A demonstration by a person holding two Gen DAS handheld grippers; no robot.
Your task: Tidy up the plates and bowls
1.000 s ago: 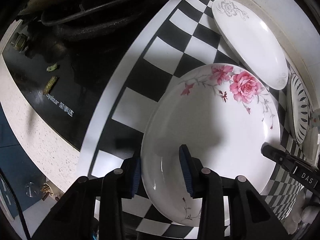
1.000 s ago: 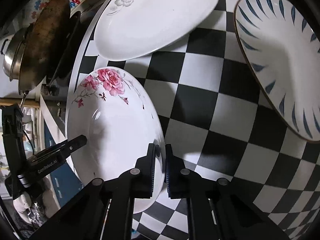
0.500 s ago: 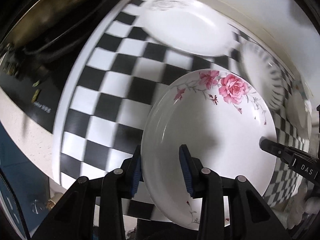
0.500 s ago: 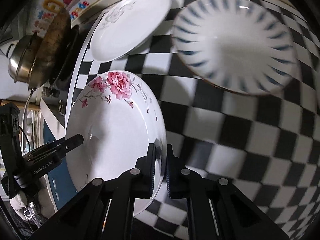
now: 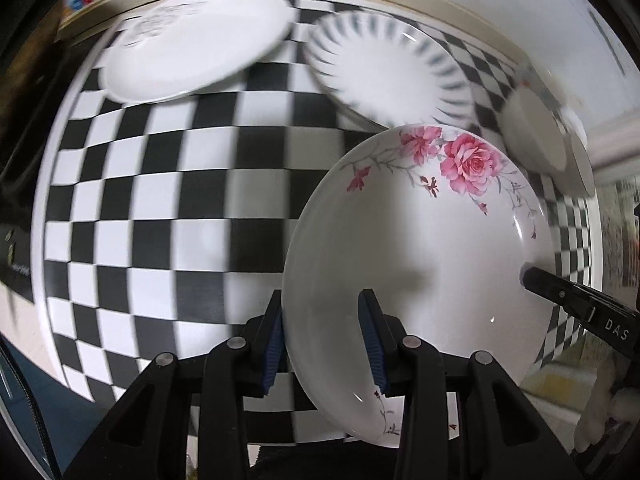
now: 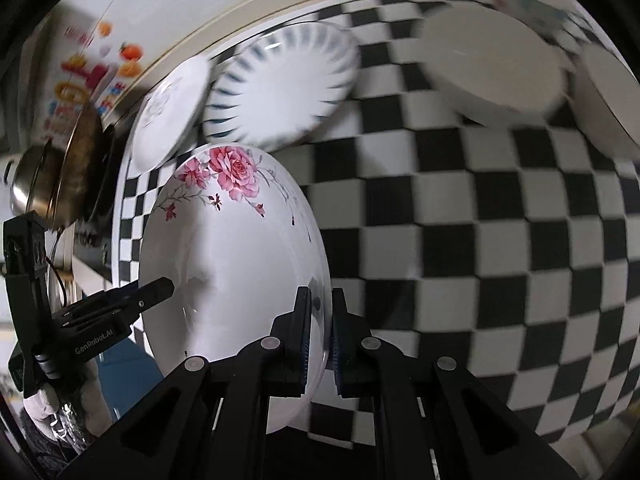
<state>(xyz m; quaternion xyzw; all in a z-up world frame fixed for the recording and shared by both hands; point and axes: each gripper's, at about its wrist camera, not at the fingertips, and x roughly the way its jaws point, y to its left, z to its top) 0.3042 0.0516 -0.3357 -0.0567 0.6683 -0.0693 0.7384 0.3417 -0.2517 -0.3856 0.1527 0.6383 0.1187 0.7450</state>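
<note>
Left wrist view: the left claw straddles the near rim of a rose-patterned plate, one blue pad under the rim and one inside; whether the pads actually press the plate cannot be told. The right claw reaches the plate's opposite rim. The plate is tilted above a black-and-white checkered counter. Behind it lie a white plate with a grey flower and a blue-striped plate, their rims close together; two white bowls sit farther right, blurred.

Right wrist view: the right claw is clamped tight on the rose-patterned plate's edge, and the left claw holds the far side. A metal pot stands at the left.
</note>
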